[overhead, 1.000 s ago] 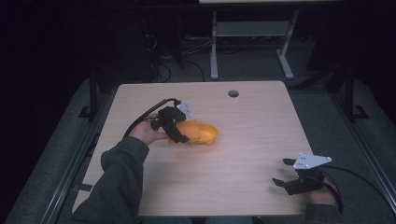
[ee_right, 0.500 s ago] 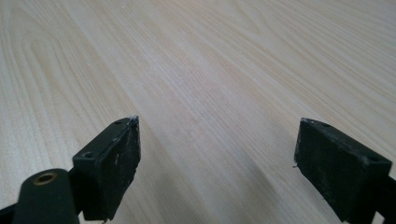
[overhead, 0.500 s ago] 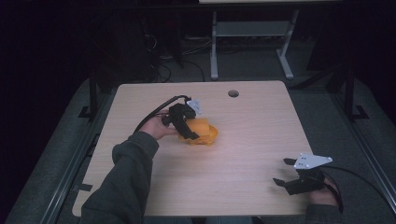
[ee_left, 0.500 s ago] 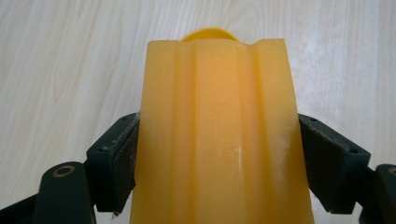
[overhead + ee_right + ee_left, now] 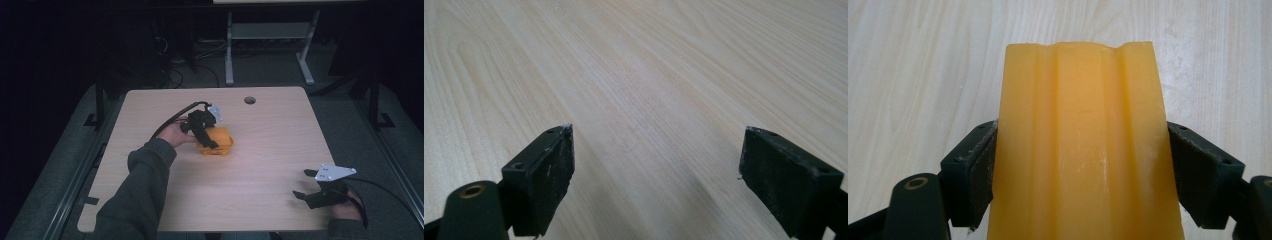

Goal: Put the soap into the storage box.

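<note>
An orange-yellow ribbed block (image 5: 218, 141) (image 5: 1083, 150) sits near the middle of the wooden table (image 5: 265, 125). My left gripper (image 5: 210, 142) (image 5: 1082, 172) is shut on it, one black jaw pressed against each side, and the block rises between them in the left gripper view. A sleeved left arm reaches in from the lower left. My right gripper (image 5: 303, 184) (image 5: 656, 167) rests low over the table's front right corner, open, with nothing but bare wood between its jaws.
A round cable hole (image 5: 249, 100) lies near the table's far edge. Behind the table stand a metal frame (image 5: 265, 45) and loose cables on a dark floor. Cables trail from both grippers.
My left gripper has carried the orange block a little to the right and forward and turned it more upright. The right gripper has stayed put.
</note>
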Tool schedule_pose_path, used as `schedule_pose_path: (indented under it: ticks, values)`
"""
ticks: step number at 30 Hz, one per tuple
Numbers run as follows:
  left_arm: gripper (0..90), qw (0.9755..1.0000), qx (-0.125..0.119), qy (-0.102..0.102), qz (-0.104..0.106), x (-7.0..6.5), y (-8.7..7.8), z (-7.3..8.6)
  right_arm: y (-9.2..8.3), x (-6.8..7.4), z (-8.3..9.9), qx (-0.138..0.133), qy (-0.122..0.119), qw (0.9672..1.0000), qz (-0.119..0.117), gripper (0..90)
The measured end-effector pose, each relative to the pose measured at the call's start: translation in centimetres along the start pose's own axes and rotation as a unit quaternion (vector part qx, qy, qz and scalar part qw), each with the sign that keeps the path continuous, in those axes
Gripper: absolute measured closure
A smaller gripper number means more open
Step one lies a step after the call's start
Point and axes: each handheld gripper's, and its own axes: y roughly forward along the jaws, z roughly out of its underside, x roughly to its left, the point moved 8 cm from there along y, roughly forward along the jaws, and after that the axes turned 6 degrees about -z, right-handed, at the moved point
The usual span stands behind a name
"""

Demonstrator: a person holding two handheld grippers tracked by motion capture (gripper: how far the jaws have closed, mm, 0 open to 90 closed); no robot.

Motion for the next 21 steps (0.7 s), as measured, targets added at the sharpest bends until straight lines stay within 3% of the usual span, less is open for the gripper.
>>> schedule_pose_path:
  ticks: [12, 21]
  values:
    - [21.0, 0.9999, -0.009, 0.009, 0.011, 0.13, 0.7, -0.15, 0.07, -0.01, -0.01, 0.001, -0.002, 1.0, -0.001, 14.0]
    - [21.0, 0.9998, 0.004, 0.017, 0.006, -0.04, 1.06, 0.07, 0.03, 0.08, -0.05, 0.001, -0.001, 1.0, -0.001, 14.0]
